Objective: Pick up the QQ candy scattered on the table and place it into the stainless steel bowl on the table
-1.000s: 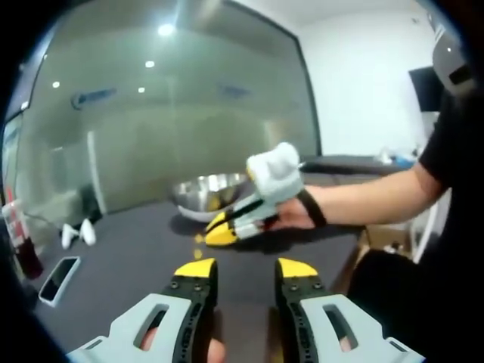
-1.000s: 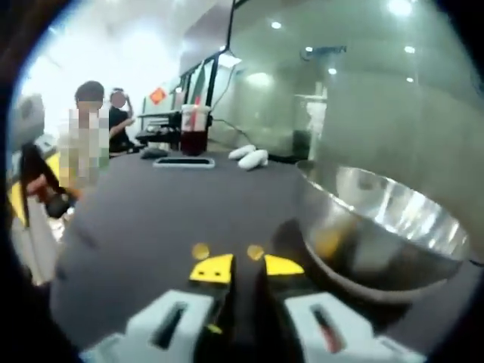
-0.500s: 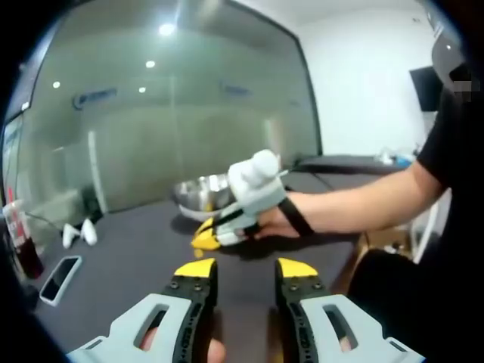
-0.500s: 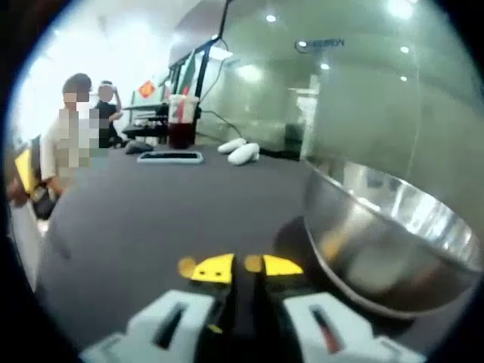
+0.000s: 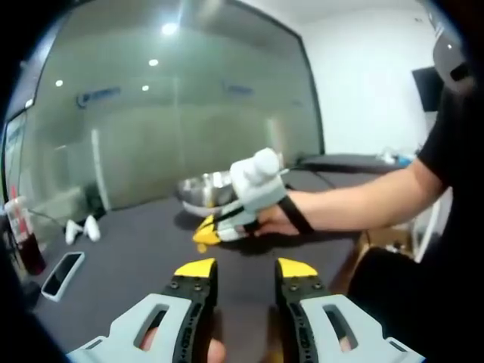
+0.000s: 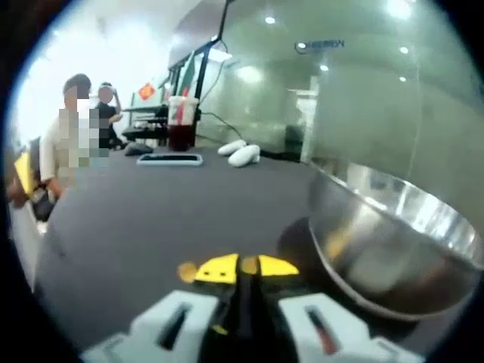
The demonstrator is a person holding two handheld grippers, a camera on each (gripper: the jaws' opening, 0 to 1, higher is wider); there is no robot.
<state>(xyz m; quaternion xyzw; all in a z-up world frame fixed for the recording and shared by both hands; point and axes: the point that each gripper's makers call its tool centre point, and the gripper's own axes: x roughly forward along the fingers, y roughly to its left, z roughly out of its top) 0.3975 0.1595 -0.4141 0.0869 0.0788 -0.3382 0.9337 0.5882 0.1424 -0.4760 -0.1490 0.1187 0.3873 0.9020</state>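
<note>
Closing has been the change over the last second: my right gripper [image 6: 242,268], low on the dark table [image 6: 151,204] just beside the stainless steel bowl [image 6: 393,234], has drawn its yellow tips together around one QQ candy [image 6: 248,264], which now sits pinched between them, while a second candy [image 6: 187,271] lies on the table just to their left. My left gripper [image 5: 246,268] waits back from the bowl, jaws wide and empty. I judge the grasp made, so lifting into the bowl comes next.
</note>
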